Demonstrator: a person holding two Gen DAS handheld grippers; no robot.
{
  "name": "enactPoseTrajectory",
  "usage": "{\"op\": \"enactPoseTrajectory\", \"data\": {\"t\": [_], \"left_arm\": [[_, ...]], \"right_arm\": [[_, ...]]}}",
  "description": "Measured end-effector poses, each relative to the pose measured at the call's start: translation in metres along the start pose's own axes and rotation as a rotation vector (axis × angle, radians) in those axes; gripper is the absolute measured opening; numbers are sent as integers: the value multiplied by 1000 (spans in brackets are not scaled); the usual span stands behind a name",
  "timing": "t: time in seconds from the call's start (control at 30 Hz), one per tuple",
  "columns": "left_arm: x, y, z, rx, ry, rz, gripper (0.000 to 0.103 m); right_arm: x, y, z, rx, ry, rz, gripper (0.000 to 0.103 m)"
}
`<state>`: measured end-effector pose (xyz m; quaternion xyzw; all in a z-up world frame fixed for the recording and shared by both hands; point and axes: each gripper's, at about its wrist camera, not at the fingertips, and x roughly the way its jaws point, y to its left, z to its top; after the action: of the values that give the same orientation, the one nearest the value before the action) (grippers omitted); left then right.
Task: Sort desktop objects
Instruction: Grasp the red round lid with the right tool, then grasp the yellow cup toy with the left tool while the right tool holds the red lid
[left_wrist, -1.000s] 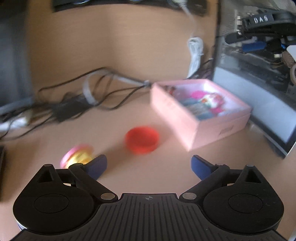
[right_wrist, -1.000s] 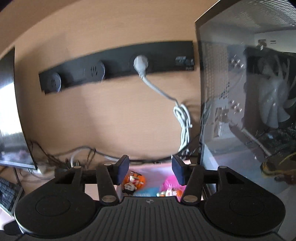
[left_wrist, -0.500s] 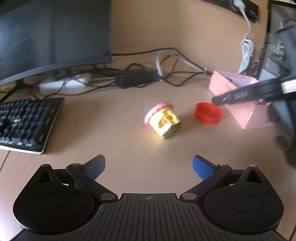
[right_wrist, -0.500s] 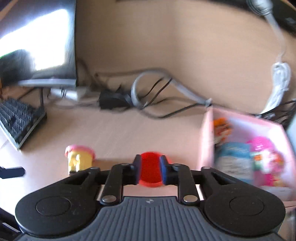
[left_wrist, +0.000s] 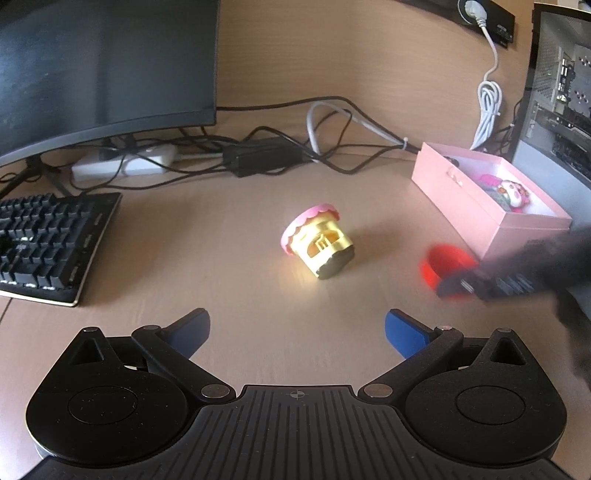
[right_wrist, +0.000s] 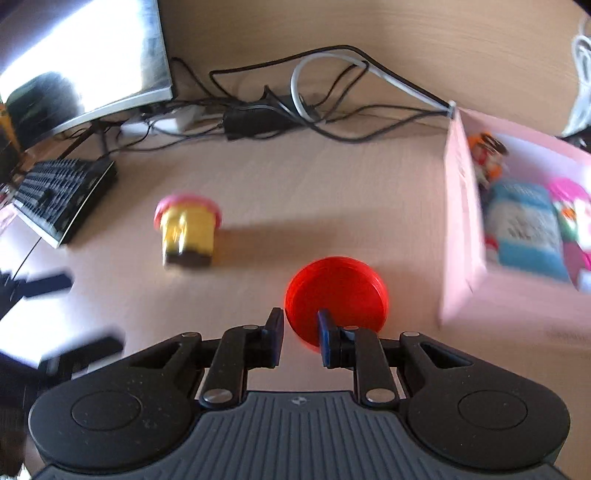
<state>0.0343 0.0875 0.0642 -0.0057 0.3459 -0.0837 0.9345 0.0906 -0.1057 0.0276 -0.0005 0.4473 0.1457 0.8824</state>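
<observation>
Right gripper (right_wrist: 301, 328) fingers clenched on near rim of red cap (right_wrist: 337, 295), which sits on desk (right_wrist: 332, 192) just left of pink box (right_wrist: 461, 236). Left gripper (left_wrist: 297, 328) fingers released, holding nothing. Yellow toy (left_wrist: 319, 242) lies tipped at its 12 o'clock, at 10 o'clock from the cap.

Motion blur smears the right gripper (left_wrist: 491, 284) across the red lid (left_wrist: 443, 258), hiding its near rim, while the pink box (right_wrist: 461, 221) runs off frame.
</observation>
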Motion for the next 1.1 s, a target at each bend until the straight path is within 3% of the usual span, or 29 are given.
{"op": "enactPoseTrajectory", "data": {"t": [0.13, 0.27, 0.43, 0.63, 0.67, 0.7, 0.77, 0.83, 0.93, 1.1], "left_arm": [[8, -1, 6, -21, -4, -23, 103], [26, -1, 22, -75, 3, -49, 103], [53, 7, 52, -171, 13, -8, 103], [83, 6, 69, -185, 101, 25, 102], [87, 6, 70, -189, 115, 20, 96], [90, 5, 70, -193, 129, 19, 82], [95, 4, 70, -197, 143, 20, 72], [93, 1, 69, -175, 129, 17, 59], [76, -10, 65, -130, 65, 9, 57], [22, -57, 34, 95, -114, -17, 58]], "right_arm": [[-31, -16, -34, 13, -13, -6, 19], [-54, -34, -62, 25, -73, -97, 23], [-91, -43, -89, 12, -239, -175, 54], [-106, -65, -110, 86, -411, -301, 69], [-105, -71, -114, 119, -413, -287, 69], [-104, -78, -115, 157, -409, -268, 69], [-100, -89, -118, 219, -403, -262, 69], [-96, -98, -120, 256, -390, -266, 70], [-95, -104, -122, 283, -392, -256, 74], [-92, -95, -123, 261, -384, -265, 78]]}}
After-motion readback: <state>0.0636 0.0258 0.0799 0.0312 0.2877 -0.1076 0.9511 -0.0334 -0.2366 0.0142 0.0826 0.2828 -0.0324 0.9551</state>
